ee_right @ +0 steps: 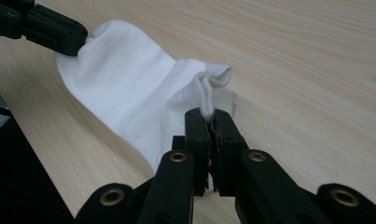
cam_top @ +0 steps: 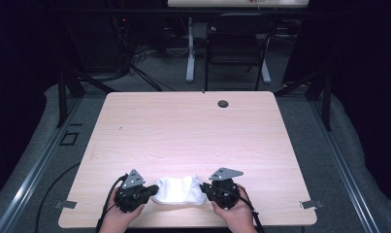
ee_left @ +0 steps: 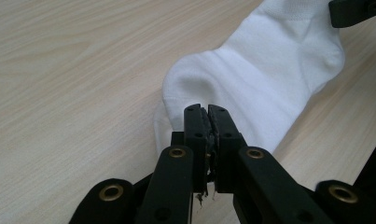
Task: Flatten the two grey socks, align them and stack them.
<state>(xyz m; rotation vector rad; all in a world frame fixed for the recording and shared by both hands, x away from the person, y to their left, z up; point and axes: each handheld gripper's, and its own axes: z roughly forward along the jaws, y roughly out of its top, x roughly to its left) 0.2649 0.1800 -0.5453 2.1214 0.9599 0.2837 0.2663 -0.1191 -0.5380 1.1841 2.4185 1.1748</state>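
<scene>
A light wooden table (cam_top: pixel 193 131) is lying under both grippers, its bare top stretching well away from them toward the far edge. A small round dark grommet hole (cam_top: pixel 223 103) is sitting near that far edge, well apart from the grippers and slightly toward the right gripper's side. Beyond the table, farther still, a black chair (cam_top: pixel 236 46) is standing on grey floor (cam_top: pixel 149 80), beside a white desk leg (cam_top: pixel 190 53). Dark cables (cam_top: pixel 135 65) are trailing across the floor, off toward the left gripper's side. Small metal brackets (cam_top: pixel 310 204) are sticking out at the near corners, just outward of each gripper.
</scene>
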